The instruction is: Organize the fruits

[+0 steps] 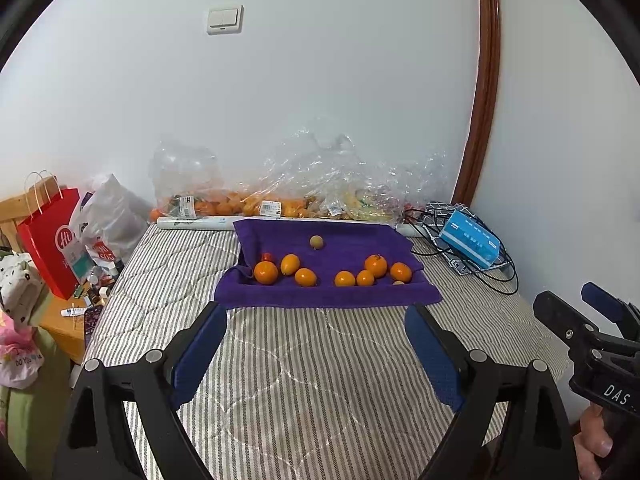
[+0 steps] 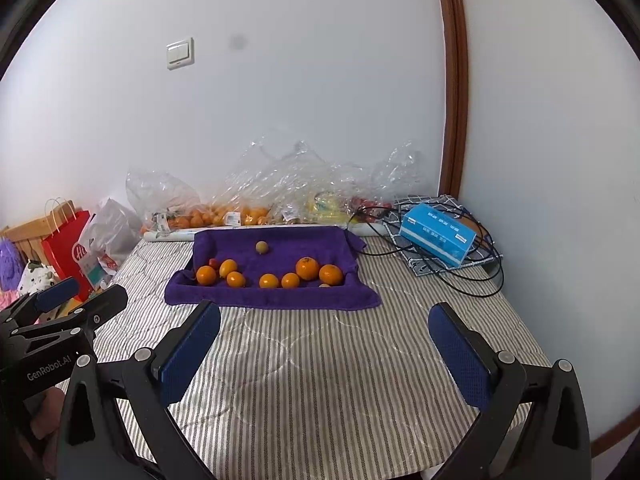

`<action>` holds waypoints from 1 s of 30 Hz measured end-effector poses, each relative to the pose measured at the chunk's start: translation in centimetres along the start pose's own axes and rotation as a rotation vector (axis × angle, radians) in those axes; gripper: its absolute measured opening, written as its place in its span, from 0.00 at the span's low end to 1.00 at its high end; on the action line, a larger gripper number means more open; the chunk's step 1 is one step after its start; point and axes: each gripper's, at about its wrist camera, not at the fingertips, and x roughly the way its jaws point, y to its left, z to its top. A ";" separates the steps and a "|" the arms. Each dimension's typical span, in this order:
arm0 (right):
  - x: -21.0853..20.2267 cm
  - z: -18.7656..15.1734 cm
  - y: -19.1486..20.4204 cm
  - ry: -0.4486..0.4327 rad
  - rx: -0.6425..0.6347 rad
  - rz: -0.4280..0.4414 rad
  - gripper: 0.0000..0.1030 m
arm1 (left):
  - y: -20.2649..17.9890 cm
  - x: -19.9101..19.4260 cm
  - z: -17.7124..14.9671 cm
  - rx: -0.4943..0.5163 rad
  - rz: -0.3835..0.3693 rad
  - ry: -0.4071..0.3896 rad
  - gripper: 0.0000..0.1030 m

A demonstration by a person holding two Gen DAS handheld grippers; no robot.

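Left wrist view: rides on the left tongs (image 1: 316, 344), looking forward and slightly down across the striped quilted bed (image 1: 304, 392) toward the white wall (image 1: 320, 100).
Right wrist view: rides on the right tongs (image 2: 324, 344), same heading, just beside.
Distance: well back from the purple towel (image 1: 328, 296).
Shared: bed, towel, wall, each other's tongs.

Black angular left gripper (image 1: 316, 312) with silver rivets, blue textured pads (image 1: 200, 354), matching right gripper (image 2: 324, 312), white lettering at frame edge
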 end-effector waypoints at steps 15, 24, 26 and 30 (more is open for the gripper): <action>-0.2 -0.1 -0.1 -0.004 -0.002 0.003 0.99 | -0.4 -0.3 0.0 0.007 0.006 -0.007 0.88; -0.4 -0.1 0.1 -0.012 -0.009 -0.003 0.99 | -0.3 -0.4 0.0 0.004 0.009 -0.006 0.88; -0.4 -0.1 0.1 -0.012 -0.012 -0.001 0.99 | -0.3 -0.4 0.0 0.003 0.008 -0.008 0.88; -0.4 -0.1 0.2 -0.012 -0.009 -0.002 0.99 | -0.2 -0.4 0.0 0.008 0.010 -0.009 0.88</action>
